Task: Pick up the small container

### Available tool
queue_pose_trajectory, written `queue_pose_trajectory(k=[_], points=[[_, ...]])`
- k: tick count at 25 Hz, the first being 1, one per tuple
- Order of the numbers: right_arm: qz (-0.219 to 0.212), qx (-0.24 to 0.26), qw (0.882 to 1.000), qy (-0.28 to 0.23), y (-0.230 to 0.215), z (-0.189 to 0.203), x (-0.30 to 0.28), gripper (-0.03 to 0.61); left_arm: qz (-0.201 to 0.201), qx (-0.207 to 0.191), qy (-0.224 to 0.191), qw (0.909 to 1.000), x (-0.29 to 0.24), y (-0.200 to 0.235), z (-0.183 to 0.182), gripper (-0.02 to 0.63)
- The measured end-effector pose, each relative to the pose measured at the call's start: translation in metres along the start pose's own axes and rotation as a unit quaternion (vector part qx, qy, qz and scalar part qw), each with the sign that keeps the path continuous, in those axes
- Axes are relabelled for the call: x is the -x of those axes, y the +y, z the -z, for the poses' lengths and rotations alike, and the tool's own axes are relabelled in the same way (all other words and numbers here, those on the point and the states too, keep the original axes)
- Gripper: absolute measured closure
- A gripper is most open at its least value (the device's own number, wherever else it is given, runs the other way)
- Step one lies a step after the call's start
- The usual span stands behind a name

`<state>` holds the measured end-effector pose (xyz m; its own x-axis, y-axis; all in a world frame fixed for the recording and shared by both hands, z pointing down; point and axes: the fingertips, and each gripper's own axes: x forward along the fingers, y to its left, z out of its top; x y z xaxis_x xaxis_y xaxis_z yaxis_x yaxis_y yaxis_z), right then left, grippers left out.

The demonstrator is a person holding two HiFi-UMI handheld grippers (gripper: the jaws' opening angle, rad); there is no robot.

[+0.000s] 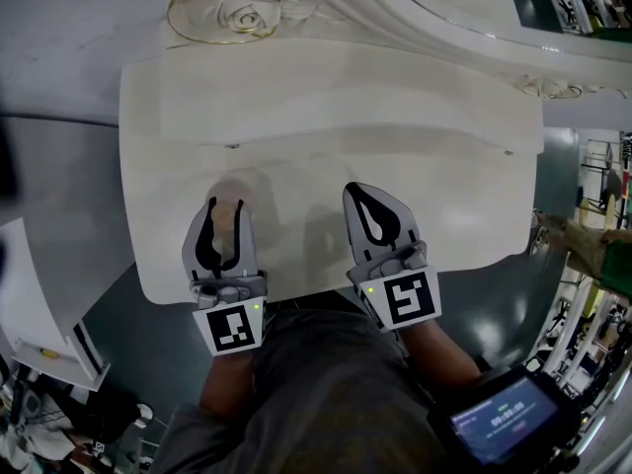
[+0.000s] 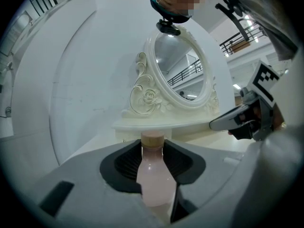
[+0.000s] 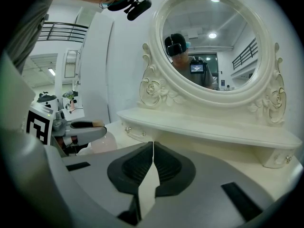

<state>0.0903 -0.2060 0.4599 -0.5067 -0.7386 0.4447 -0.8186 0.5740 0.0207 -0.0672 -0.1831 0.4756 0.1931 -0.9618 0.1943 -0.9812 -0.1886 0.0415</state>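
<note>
The small container [image 1: 225, 227] is a pale pink bottle with a tan cap, standing on the white dressing table [image 1: 326, 117] near its front left. My left gripper [image 1: 225, 207] is shut on it. In the left gripper view the bottle [image 2: 153, 175] fills the gap between the black pads [image 2: 126, 163], and its cap [image 2: 153, 139] pokes out past them. My right gripper [image 1: 363, 192] rests on the tabletop to the right, shut with nothing between its jaws [image 3: 153, 148]. From the right gripper view, the left gripper [image 3: 85, 127] and the bottle's round pink body [image 3: 102, 144] show at the left.
An ornate oval mirror [image 3: 213, 42] with carved roses [image 1: 242, 13] stands on a raised shelf [image 3: 204, 127] at the back of the table. The table's curved front edge [image 1: 296, 299] lies just behind both grippers. A handheld screen [image 1: 504, 418] sits at the lower right.
</note>
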Motion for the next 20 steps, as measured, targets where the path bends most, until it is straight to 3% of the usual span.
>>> queue_pose_trajectory(k=[20], points=[[0.003,0.000,1.000,-0.020,0.002,-0.015,0.004,0.563,0.000,-0.019,-0.009,0.9998,0.004,0.007,-0.020,0.468]])
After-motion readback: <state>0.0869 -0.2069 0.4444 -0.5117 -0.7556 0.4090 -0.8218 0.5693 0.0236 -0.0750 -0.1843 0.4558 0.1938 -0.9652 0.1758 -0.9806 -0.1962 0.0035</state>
